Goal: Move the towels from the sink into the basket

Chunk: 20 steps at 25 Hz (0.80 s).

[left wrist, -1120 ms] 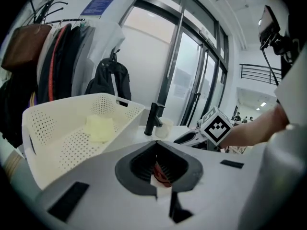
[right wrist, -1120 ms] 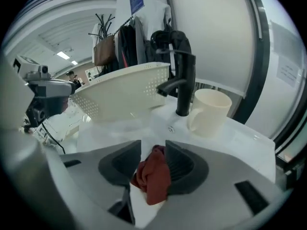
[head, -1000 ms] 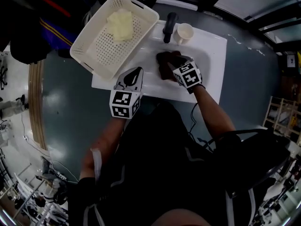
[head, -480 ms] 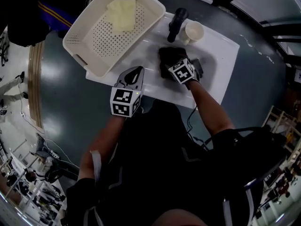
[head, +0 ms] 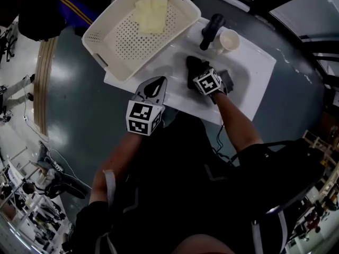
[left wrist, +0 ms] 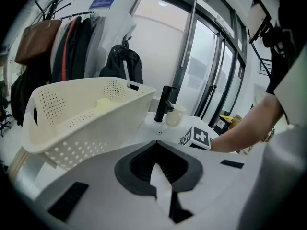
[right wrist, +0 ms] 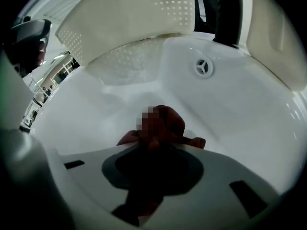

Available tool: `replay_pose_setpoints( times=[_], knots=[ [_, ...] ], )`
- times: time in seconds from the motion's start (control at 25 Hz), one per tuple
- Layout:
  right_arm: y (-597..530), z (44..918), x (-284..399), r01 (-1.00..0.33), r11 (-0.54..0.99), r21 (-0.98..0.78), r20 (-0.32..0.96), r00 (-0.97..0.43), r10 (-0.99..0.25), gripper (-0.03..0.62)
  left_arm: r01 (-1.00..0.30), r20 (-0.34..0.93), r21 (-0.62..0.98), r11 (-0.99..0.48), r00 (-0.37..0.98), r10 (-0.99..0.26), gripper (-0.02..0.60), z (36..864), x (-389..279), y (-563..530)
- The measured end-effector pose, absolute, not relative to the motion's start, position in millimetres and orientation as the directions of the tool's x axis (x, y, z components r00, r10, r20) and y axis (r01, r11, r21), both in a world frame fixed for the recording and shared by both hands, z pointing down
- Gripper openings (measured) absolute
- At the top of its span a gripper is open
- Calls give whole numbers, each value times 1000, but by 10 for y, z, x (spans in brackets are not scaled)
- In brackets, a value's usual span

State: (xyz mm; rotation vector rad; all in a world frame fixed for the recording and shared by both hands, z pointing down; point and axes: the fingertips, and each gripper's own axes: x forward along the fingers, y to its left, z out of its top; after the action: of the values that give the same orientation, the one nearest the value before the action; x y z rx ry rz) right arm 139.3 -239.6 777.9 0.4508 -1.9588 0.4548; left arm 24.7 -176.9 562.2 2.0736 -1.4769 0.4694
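The right gripper (head: pixel 200 74) has sunk deep into the sink (head: pixel 249 78) from where it hung a second ago. Its jaws, thrown wide on the way down, have just been closing. They are now clamped partway shut on the dark red towel (right wrist: pixel 168 123), which bunches up between them on the basin floor. I judge the grasp made (or very nearly so), leaving the lift and the carry to the basket (head: pixel 124 44). A pale yellow towel (head: pixel 151 7) already lies at the basket's far end.

The left gripper (left wrist: pixel 156 143) has barely shifted. Its jaws are pressed together on nothing, and it waits at the near edge of the sink, just beside the basket's near corner.

The towel sits low, with white basin walls rising on every side, so it probably has to come straight up before it goes left. The black faucet (head: pixel 211 30) and a pale cup (head: pixel 229 40) stand on the far rim, near the towel. The basket's right wall overhangs the left part of the sink, so the load must clear that rim. Inside, most of the perforated floor is bare, leaving plenty of room to drop the towel. The idle left gripper is the one thing near the route.
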Motion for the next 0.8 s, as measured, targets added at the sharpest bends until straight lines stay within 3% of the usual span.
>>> replay_pose_setpoints(
  times=[0.4, 0.8],
  knots=[
    [-2265, 7195, 1263, -596, 796, -109, 878, -434, -204, 91, -907, 466, 208, -365, 420, -778, 9, 5158, 97, -1551],
    [-2152, 6179, 1066, -679, 734, -38, 777, -482, -406, 91, -885, 317, 208, -417, 464, -827, 9, 4597, -206, -1406]
  ],
)
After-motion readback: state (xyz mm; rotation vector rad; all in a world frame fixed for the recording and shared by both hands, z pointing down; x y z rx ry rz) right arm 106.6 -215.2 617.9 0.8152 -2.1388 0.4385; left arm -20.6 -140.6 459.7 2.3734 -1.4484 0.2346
